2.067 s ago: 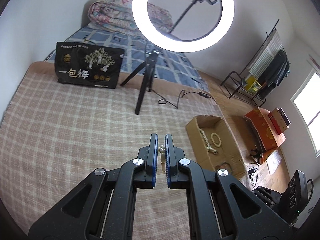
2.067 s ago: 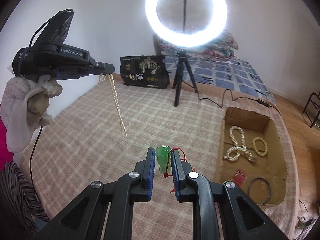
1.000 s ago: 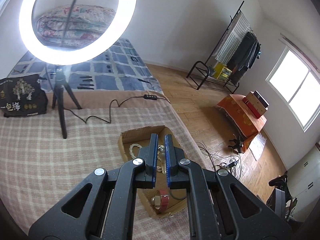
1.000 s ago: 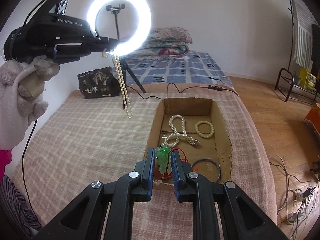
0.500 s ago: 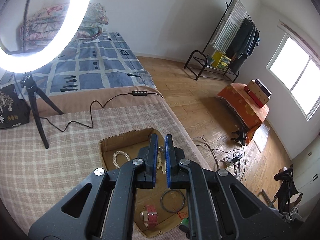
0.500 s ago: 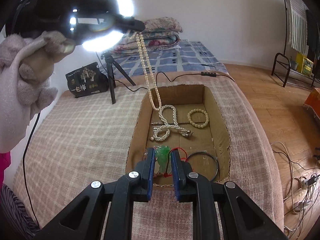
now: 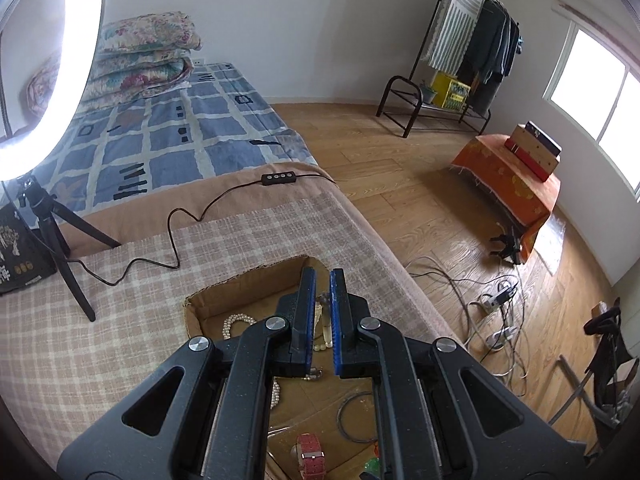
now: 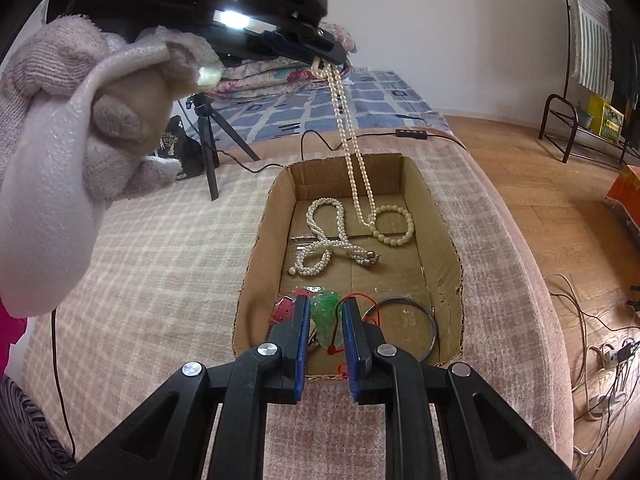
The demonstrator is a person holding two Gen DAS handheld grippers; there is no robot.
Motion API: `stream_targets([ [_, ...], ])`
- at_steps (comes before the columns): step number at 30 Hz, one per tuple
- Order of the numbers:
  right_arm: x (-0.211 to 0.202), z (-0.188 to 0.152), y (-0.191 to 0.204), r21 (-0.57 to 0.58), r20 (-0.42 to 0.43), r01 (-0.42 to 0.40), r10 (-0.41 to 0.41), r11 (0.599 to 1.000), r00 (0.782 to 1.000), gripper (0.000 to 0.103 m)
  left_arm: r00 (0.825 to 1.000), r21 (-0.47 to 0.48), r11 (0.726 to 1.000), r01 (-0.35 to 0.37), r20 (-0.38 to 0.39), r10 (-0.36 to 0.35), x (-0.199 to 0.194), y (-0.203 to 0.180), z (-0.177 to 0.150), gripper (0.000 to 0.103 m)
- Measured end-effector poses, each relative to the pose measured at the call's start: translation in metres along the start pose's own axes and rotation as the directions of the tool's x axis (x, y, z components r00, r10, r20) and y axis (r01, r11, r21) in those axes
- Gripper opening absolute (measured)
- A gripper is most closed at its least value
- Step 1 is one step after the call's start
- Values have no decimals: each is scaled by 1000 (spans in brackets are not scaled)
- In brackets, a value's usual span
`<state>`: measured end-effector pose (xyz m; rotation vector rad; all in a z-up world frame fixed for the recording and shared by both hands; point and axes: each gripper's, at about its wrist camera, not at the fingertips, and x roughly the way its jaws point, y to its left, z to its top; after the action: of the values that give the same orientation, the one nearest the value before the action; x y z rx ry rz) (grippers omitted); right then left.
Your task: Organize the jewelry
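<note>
My left gripper (image 8: 325, 58), held by a gloved hand (image 8: 80, 140), is shut on a long pearl necklace (image 8: 354, 152). The strand hangs down into the open cardboard box (image 8: 256, 256), its lower end beside a bead bracelet (image 8: 394, 224). In the left wrist view the left gripper (image 7: 322, 280) shows pearls (image 7: 324, 320) between its pads above the box (image 7: 240, 284). Over the box's near end, my right gripper (image 8: 325, 306) is shut on a green pendant (image 8: 326, 316) with a red cord. A twisted pearl necklace (image 8: 324, 240), a metal bangle (image 8: 404, 328) and a red watch (image 8: 284, 308) lie inside.
The box sits on a plaid-covered bed near its right edge; wooden floor with loose cables (image 7: 496, 312) lies beyond. A ring-light tripod (image 8: 208, 152) with its cable (image 7: 176, 236) and a black bag (image 7: 16, 256) stand at the back left.
The left gripper has swung right and down over the box, so the pearl strand now dangles inside it. The right gripper with the pendant has sunk a little toward the box's near end.
</note>
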<state>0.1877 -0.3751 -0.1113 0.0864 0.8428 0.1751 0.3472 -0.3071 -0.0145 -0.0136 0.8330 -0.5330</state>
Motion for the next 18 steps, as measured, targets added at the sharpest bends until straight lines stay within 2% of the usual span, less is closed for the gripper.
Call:
stream_targets([
  [11,3,1,6,-20,-4,0,0,1000,1000,16,1000,41,999,-23,9,22,0,-3,-2,5],
  [14,0,1,9,-23,5,4,-3,1000,1000,27,999,68,997,-35,19,34,-4,-4,-2,5],
  [15,0,1,9,-25,11,4,-4,1000,1000,31,999,72,997,-37,21,35,-6,-6,-1,13],
  [16,-1,1,10,-28,14,3,-3,1000,1000,34,999,74,997,-37,24,35,-7,-7,-1,36],
  [17,-1,2,11,-32,16,5,-5,999,1000,39,999,73,997,-37,29,35,-9,-7,-1,50],
  [18,-3,2,13,-38,25,15,-14,999,1000,57,998,68,997,-39,43,36,-12,-7,-1,67],
])
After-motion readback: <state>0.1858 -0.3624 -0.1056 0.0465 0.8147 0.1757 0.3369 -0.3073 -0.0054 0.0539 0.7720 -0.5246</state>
